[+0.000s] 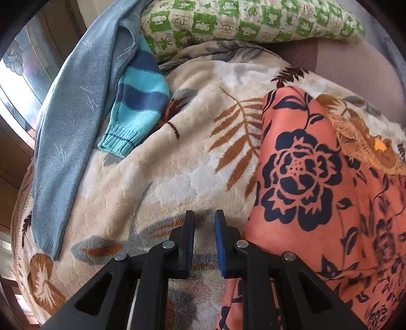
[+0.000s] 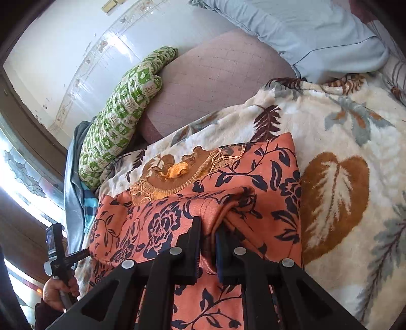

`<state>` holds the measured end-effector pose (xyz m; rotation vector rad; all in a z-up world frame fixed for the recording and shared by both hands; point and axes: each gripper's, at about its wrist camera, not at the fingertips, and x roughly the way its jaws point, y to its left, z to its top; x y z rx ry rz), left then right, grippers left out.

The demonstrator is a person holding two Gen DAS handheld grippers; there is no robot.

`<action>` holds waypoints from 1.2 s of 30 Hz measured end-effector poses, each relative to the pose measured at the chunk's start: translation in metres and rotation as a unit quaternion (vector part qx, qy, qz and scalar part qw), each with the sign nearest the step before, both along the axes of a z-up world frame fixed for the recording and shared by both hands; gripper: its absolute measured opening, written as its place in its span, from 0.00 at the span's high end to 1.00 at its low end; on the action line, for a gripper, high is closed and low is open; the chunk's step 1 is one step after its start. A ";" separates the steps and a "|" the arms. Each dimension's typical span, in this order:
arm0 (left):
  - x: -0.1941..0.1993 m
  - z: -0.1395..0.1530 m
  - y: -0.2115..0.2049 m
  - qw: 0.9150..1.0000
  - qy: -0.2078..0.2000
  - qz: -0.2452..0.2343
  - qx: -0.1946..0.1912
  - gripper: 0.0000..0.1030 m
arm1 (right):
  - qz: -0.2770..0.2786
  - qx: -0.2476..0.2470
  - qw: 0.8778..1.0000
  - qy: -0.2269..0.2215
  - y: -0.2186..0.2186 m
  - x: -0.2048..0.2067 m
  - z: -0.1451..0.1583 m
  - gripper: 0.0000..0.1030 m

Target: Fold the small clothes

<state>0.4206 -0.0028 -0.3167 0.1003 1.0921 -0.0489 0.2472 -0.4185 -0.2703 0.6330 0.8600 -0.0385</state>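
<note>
An orange garment with dark blue flowers (image 1: 304, 177) lies on a cream leaf-print blanket (image 1: 165, 172). Its gold embroidered neckline (image 2: 167, 177) faces the far side. My right gripper (image 2: 208, 228) is shut on a raised fold of the orange garment (image 2: 210, 205), lifted over the garment's near half. My left gripper (image 1: 204, 218) hovers over the blanket just left of the garment's edge, its jaws a small gap apart with nothing between them. The left gripper also shows in the right wrist view (image 2: 57, 256), held in a hand.
A blue-grey garment (image 1: 71, 127) and a turquoise striped knit sleeve (image 1: 137, 111) lie at the left. A green checked pillow (image 1: 241, 20) and a mauve quilted sheet (image 2: 215, 83) lie beyond. A pale blue pillow (image 2: 317, 33) lies far right. A window (image 2: 15, 172) is at the left.
</note>
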 end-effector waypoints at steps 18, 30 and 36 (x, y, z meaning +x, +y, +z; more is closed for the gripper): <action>-0.004 0.011 -0.023 0.997 -0.039 -0.032 -0.055 0.91 | -0.041 0.110 0.993 0.000 -0.044 -0.025 0.005 0.25; -0.012 0.033 -0.036 0.994 -0.069 -0.066 -0.061 0.97 | 0.011 0.039 0.999 0.011 -0.016 0.016 -0.016 0.88; -0.023 0.055 -0.041 0.990 -0.084 -0.083 -0.075 0.97 | -0.003 -0.067 0.995 -0.078 -0.007 0.009 0.037 0.89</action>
